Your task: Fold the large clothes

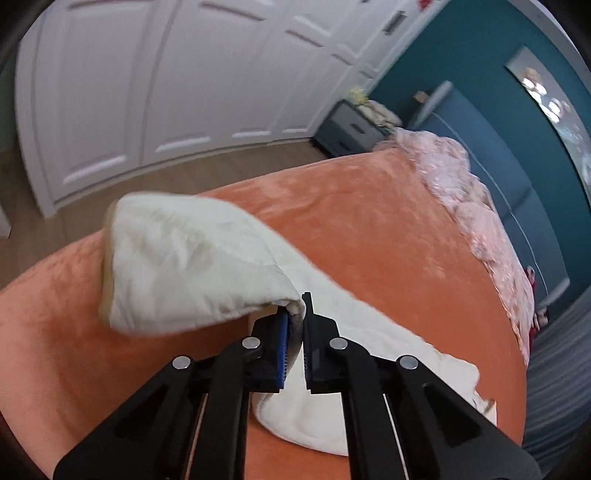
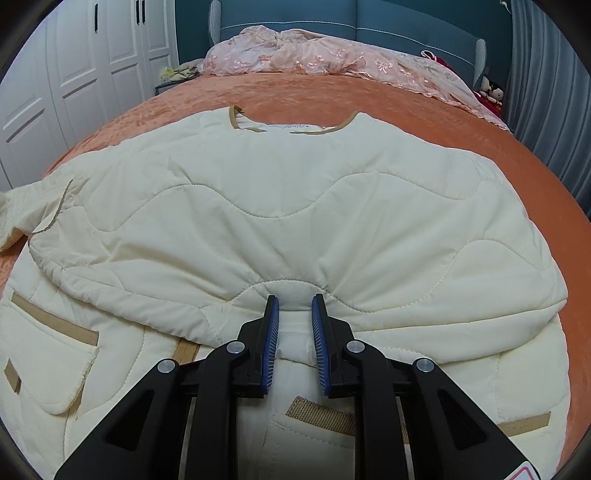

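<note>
A cream quilted jacket [image 2: 280,206] with tan trim lies spread on the orange bedspread [image 2: 388,96], collar toward the far end. In the right wrist view my right gripper [image 2: 295,301] rests on the jacket's middle fold, its jaws a little apart with a ridge of cloth between them. In the left wrist view my left gripper [image 1: 297,308] is shut on the cream sleeve [image 1: 192,266] and holds it lifted above the bed; the rest of the jacket [image 1: 369,332] trails down to the bedspread [image 1: 369,229].
A pink lace cover [image 2: 332,59] is bunched at the head of the bed by the teal headboard [image 2: 406,22]. White wardrobe doors [image 1: 166,92] and a grey nightstand [image 1: 351,127] stand beyond the bed's left side. Grey curtains [image 2: 546,92] hang on the right.
</note>
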`<state>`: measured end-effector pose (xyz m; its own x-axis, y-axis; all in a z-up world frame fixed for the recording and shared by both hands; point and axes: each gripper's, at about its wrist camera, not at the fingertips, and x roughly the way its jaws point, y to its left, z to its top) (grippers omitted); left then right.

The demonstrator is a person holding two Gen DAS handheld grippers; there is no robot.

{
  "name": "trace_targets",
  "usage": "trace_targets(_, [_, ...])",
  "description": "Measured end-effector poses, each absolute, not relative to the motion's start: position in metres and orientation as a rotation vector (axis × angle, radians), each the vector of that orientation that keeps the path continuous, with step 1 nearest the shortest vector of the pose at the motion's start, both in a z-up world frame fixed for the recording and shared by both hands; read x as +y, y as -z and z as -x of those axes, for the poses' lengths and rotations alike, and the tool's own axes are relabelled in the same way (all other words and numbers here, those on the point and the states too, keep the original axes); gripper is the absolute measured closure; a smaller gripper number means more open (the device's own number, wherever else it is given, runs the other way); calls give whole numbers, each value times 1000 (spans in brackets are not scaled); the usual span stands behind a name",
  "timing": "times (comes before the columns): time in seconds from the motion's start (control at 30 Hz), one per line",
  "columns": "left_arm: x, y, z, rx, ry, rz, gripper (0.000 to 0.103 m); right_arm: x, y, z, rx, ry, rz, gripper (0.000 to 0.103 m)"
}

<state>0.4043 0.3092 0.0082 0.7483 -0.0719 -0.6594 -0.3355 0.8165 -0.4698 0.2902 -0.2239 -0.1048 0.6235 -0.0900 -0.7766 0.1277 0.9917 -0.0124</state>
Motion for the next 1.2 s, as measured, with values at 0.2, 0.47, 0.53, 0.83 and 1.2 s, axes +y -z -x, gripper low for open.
trace_targets(0.2, [93, -130, -384, 606, 288, 348, 98, -229, 91, -281, 869, 117, -102, 86])
trace_targets(0.47, [-122, -92, -312, 797, 640, 387, 29, -276, 51, -194, 802, 87, -319, 63])
trace_targets(0.53, [-121, -64, -303, 845, 615, 451, 29, -292, 46, -181, 791, 98, -342, 52])
trace_targets(0.83, [9, 48, -322, 1018, 214, 828, 30, -358, 35, -209, 735, 151, -547, 47])
trace_targets(1.2, [98, 98, -366, 978, 83, 1067, 33, -390, 63, -257, 765, 277, -625, 47])
